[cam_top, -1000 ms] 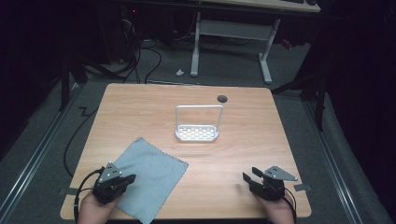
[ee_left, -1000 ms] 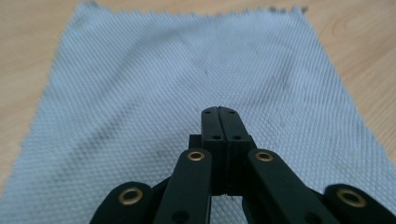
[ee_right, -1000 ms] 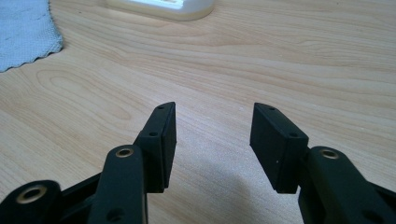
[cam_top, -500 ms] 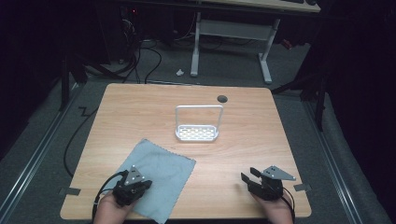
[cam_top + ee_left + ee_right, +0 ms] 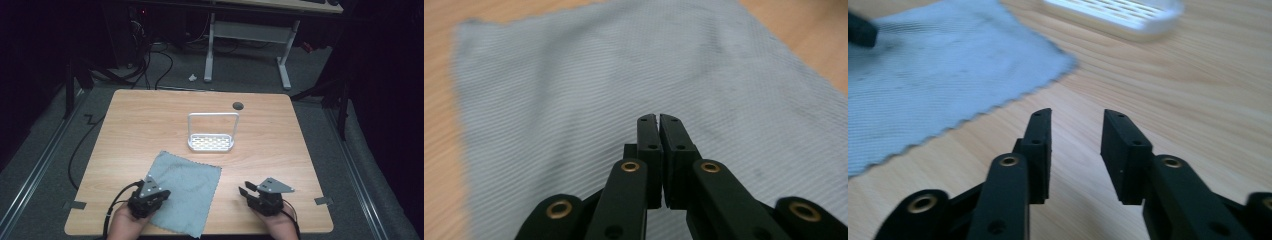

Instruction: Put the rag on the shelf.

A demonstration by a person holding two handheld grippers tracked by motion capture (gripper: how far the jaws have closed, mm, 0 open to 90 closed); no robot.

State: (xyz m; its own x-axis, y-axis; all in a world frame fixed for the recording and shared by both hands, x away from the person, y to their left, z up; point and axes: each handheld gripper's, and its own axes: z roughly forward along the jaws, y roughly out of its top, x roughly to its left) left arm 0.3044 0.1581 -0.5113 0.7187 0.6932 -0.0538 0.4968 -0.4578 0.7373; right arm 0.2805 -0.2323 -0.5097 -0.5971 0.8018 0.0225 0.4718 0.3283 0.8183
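A blue-grey cloth lies flat on the wooden table near its front edge, left of centre. My left gripper sits on the cloth's near left part. In the left gripper view its jaws are pressed together, and the left gripper shows no fold of the cloth between them. My right gripper rests open on bare wood right of the cloth, pointing left. In the right gripper view, the right gripper has nothing in its gap, with the cloth beyond on the left.
A white perforated rack with a tall wire handle stands at the table's middle, just behind the cloth; its base shows in the right gripper view. A dark round hole lies behind it. Desk legs and cables are on the floor beyond.
My left gripper has slid to the right along the front edge, and the cloth has shifted right with it. The right gripper has stayed put.
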